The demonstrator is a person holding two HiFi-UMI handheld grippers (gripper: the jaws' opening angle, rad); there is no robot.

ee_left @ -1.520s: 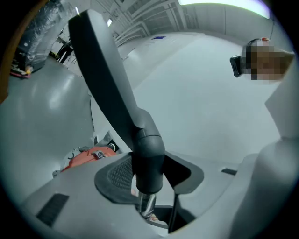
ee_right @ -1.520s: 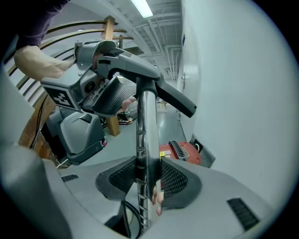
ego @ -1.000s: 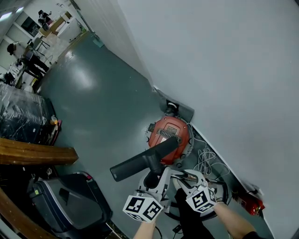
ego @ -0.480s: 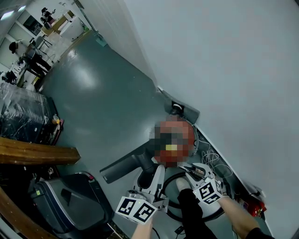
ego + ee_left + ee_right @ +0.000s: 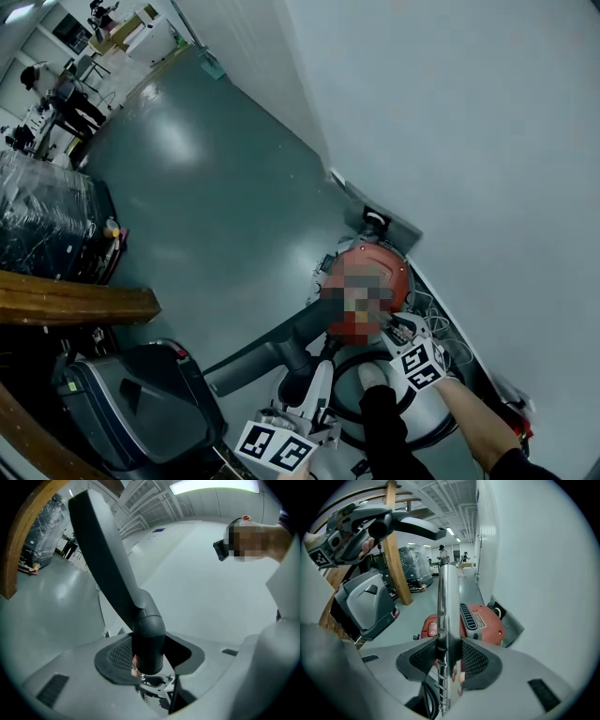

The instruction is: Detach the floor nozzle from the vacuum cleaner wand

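Gripping the nozzle [image 5: 108, 559] by its neck, left claw [image 5: 150, 660] holds it apart from the wand [image 5: 447, 602]; right claw [image 5: 449, 660] clamped on wand, red vacuum [image 5: 480, 620] beyond.

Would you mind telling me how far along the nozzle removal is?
Done: the nozzle is off the wand; the right gripper view shows them apart. In hand: the left gripper clamps the nozzle's neck in its jaws, and the right gripper clamps the wand. Left: probably only setting both down.
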